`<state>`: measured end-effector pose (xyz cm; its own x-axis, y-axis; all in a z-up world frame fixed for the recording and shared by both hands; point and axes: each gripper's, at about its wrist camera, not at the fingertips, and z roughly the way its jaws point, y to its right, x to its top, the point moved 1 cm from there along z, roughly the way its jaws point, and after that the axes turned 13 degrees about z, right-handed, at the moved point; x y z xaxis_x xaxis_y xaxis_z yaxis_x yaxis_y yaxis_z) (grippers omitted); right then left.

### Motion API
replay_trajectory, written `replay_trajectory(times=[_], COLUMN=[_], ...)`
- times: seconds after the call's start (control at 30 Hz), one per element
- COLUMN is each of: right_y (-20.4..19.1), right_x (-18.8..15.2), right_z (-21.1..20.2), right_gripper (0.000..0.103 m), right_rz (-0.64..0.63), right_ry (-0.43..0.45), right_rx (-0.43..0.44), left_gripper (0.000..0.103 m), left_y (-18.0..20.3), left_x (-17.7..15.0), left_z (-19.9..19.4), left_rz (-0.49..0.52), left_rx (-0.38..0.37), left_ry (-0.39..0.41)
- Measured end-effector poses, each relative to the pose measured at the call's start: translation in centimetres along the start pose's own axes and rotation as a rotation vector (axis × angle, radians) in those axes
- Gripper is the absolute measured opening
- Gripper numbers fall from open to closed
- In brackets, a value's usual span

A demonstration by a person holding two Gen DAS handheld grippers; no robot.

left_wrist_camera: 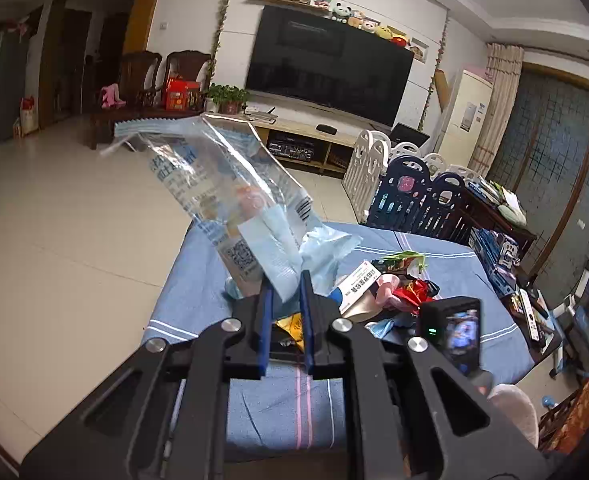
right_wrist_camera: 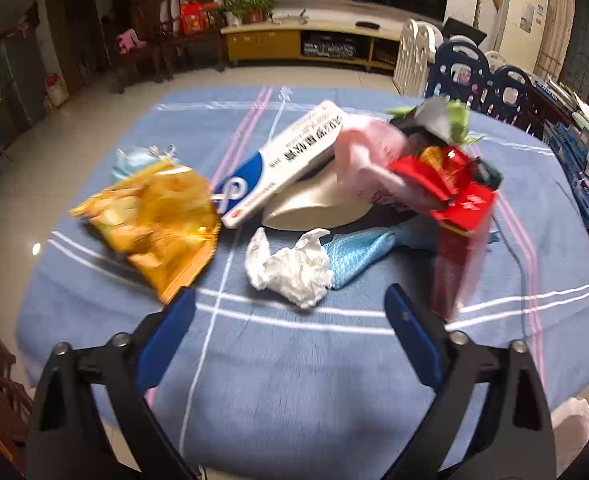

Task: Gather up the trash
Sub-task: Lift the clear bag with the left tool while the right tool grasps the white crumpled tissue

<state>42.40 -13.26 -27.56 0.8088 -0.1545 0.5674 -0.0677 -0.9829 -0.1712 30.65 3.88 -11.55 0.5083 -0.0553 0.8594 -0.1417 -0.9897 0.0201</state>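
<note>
My left gripper [left_wrist_camera: 285, 280] is shut on a clear plastic mask bag [left_wrist_camera: 222, 184] with a light blue mask in it, held up above the blue tablecloth [left_wrist_camera: 198, 280]. My right gripper [right_wrist_camera: 290, 304] is open and empty, low over the cloth [right_wrist_camera: 294, 380]. Just ahead of it lies a crumpled white tissue [right_wrist_camera: 290, 266]. Further out lie a yellow snack bag [right_wrist_camera: 154, 220], a white and blue medicine box [right_wrist_camera: 282, 160], a white bowl [right_wrist_camera: 318, 204], a blue cloth piece [right_wrist_camera: 358, 252], a pink wrapper [right_wrist_camera: 368, 156] and red wrappers [right_wrist_camera: 450, 188].
The table's edges drop to a tiled floor [left_wrist_camera: 54, 220] on the left. A TV stand [right_wrist_camera: 302, 40] is at the back, a play fence [right_wrist_camera: 466, 76] at the right, wooden chairs [right_wrist_camera: 166, 24] at the back left. The other gripper's camera [left_wrist_camera: 454, 332] shows in the left wrist view.
</note>
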Motion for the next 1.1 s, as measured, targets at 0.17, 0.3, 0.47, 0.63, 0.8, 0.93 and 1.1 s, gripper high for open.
replay_trajectory(times=[0.17,0.3,0.47,0.63,0.8,0.93,1.1], right_y=[-0.5,0.0,2.2,3.4,3.5,2.7,2.6], right_x=[0.1,0.7,2.9,2.0,-1.0,-1.6,-0.6], right_z=[3.8,4.2,-2.2,-12.8,-17.3,-17.9,-16.4], right_gripper=[0.068,0.028,0.023,0.023,0.023,0.023,0.023], right_rz=[-0.038,-0.05,0.086,0.106,0.069,0.022,0.034], right_ry=[-0.028,-0.016,0.037,0.215,0.287,0.305,0.3], right_rx=[-0.023,-0.032,0.095,0.201,0.185,0.159,0.132], left_gripper=[0.013,0.013,0.012,0.012,0.013,0.013,0.013], left_y=[-0.4,0.8,1.1,2.1,2.9,4.5,4.7], left_x=[0.0,0.0,-0.3,-0.4,-0.8,-1.4,-2.0], left_z=[0.9,1.1,1.5,2.0,2.7,2.8,3.1], left_rz=[0.007,0.05,0.072,0.1,0.086,0.133,0.128], left_rx=[-0.014,-0.032,-0.06,-0.069,-0.088,-0.064,-0.015], left_ry=[-0.021,-0.021,-0.045,-0.067,-0.083,-0.05,-0.042])
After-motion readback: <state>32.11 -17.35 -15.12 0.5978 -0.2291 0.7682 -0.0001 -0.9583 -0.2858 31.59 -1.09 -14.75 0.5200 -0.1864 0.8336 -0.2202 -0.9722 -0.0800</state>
